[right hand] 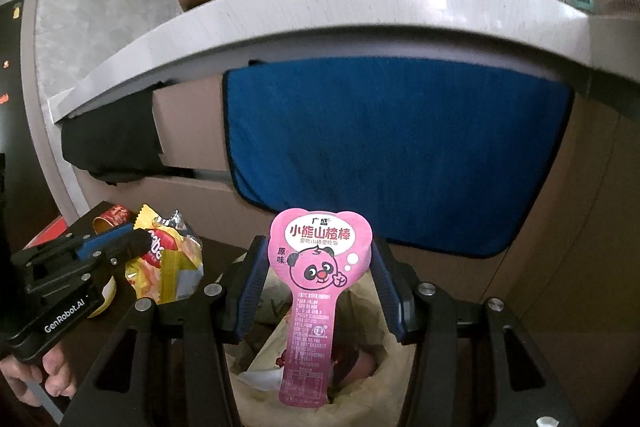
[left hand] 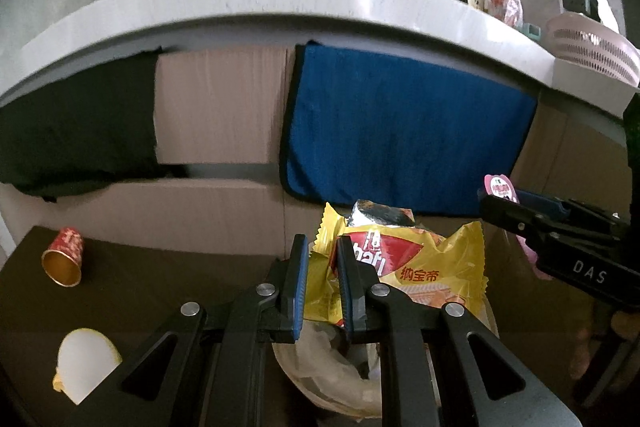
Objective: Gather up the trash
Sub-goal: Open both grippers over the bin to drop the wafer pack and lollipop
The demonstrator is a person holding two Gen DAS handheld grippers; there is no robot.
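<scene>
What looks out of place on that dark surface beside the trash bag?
A red paper cup lies tipped on its side at the far left, open mouth toward the camera. Nearer, a white and yellow dome-shaped container sits loose. Both look like uncollected litter.

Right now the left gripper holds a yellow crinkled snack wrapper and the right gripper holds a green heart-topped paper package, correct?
Not quite: the heart-topped paper package between the right gripper fingers is pink, as the right wrist view shows. The left gripper does hold the yellow snack wrapper.

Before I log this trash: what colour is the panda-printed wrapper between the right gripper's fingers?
Pink, with a white label patch at the top of the panda wrapper; clearest in the right wrist view.
</scene>
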